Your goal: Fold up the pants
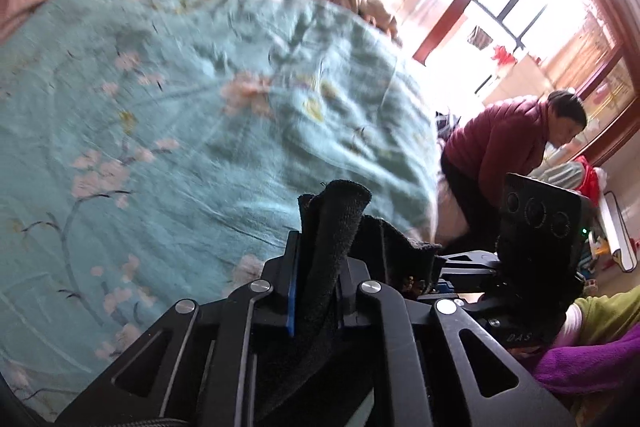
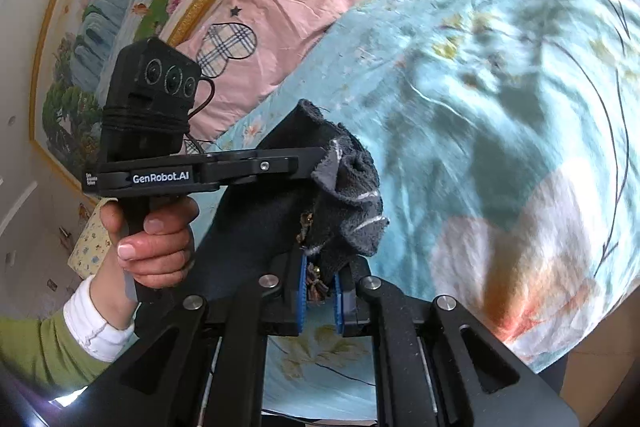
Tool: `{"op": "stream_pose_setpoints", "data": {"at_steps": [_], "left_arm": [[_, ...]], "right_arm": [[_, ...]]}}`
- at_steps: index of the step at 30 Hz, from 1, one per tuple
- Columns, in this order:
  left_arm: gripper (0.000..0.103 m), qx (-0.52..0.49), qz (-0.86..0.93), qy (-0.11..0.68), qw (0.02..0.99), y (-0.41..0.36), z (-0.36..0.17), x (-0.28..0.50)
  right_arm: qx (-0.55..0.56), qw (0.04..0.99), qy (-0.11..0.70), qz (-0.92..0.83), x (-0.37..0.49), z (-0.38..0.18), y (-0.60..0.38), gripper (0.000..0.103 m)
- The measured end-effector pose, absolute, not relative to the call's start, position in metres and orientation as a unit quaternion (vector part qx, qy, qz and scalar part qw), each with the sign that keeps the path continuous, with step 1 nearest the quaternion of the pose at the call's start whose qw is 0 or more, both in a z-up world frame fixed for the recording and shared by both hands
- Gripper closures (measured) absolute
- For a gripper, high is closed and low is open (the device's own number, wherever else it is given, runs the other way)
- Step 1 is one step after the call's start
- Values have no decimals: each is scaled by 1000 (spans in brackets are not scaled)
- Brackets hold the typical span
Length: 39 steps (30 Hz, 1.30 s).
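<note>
The black pants [image 1: 340, 227] are lifted above a teal floral bedspread [image 1: 180, 87]. My left gripper [image 1: 316, 291] is shut on a bunched fold of the black cloth that sticks up between its blue pads. My right gripper [image 2: 320, 291] is shut on another part of the pants [image 2: 344, 195], where a grey inner side and a small brown trim show. In the right wrist view the left gripper [image 2: 280, 163] sits just left of it, side on, clamped on the same cloth. In the left wrist view the right gripper's body [image 1: 540, 227] is close on the right.
Pink pillows [image 2: 280, 7] lie at the head of the bed below a framed painting [image 2: 120, 7]. A person in a dark red jacket [image 1: 508, 143] bends over past the bed's right side by a bright window. A purple cloth [image 1: 592, 359] lies at the lower right.
</note>
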<state>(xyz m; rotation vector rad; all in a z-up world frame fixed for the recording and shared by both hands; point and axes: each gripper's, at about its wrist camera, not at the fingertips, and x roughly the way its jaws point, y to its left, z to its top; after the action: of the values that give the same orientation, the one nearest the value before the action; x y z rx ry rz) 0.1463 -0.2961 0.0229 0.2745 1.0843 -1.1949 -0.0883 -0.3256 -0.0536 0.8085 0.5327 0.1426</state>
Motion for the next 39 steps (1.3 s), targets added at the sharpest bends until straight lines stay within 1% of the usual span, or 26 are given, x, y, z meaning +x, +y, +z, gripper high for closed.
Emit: {"op": "stream_pose_setpoints", "data": {"at_steps": [9, 15, 28, 33, 39], "left_arm": [[91, 73, -523, 426, 734, -229, 77, 141], [91, 37, -503, 408, 761, -181, 90, 138], [91, -61, -447, 386, 805, -68, 70, 130], [91, -93, -424, 387, 814, -26, 51, 130], [91, -124, -392, 402, 819, 8, 20, 131]], "right_arm": [[368, 893, 215, 148, -76, -5, -305, 92], [351, 890, 210, 200, -58, 15, -274, 92], [317, 875, 245, 273, -15, 16, -196, 91], [296, 871, 264, 288, -1, 9, -166, 91], [270, 866, 299, 298, 13, -8, -136, 88]]}}
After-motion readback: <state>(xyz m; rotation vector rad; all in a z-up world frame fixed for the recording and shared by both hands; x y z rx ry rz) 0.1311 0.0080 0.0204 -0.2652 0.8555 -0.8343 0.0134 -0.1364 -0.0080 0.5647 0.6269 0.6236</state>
